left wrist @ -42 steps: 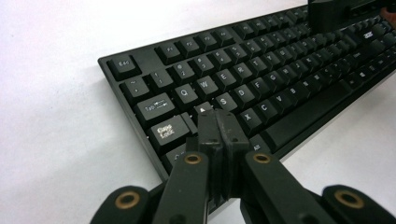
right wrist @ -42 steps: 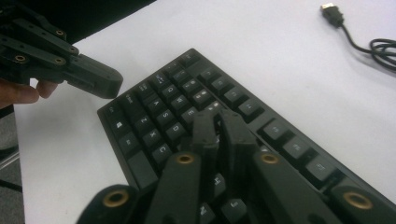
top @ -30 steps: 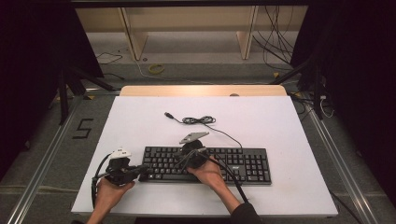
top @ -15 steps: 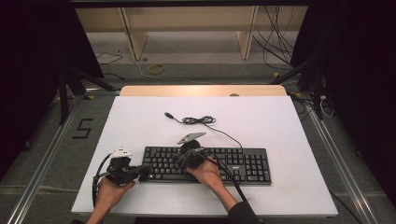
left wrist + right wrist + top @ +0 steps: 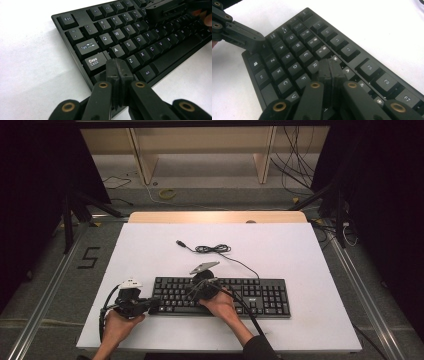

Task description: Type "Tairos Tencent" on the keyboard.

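The keyboard (image 5: pixel 220 296) lies on the white table (image 5: pixel 300 260), directly under both tools. The left gripper (image 5: pixel 117 65) has its jaws pressed together, empty, tips over the Shift key just below Caps Lock. The right gripper (image 5: pixel 330 65), likewise closed on nothing, has its tips among the keys beside R. The keyboard's cable (image 5: pixel 215 249) lies coiled beyond it.

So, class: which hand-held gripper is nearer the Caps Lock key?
Left. The left hand-held gripper rests shut just below the Caps Lock key; the right hand-held gripper sits over the keys near R.
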Demonstrator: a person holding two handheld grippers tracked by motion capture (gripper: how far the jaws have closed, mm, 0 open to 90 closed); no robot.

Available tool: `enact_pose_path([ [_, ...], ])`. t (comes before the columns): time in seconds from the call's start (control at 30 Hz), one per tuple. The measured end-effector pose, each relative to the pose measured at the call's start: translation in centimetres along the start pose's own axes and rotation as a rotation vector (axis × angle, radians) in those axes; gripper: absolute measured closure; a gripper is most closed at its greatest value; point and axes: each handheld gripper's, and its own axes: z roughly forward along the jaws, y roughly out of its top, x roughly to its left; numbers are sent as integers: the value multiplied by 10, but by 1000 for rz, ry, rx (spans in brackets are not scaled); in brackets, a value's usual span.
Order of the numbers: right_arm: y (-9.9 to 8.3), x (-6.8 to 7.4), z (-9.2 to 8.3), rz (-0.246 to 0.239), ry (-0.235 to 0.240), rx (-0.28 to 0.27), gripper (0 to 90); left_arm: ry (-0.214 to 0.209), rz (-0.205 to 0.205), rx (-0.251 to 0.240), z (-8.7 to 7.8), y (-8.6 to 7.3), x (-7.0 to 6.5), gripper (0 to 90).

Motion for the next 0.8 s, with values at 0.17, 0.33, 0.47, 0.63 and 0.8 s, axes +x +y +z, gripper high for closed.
enact_pose_path([
  [0.17,0,0,1,0,1,-2,900,0,-1,7,1,0,-1,892],
  [0.33,-1,0,3,-2,-1,16,900,-1,-8,18,4,0,-1,893],
  [0.47,0,2,4,-19,-15,23,900,-10,-22,13,4,-1,0,894],
  [0.63,-1,1,3,-7,-5,20,900,-11,-23,8,4,-1,0,892],
  [0.8,-3,-1,-5,23,26,-31,869,-19,-13,-24,1,1,-1,863],
])
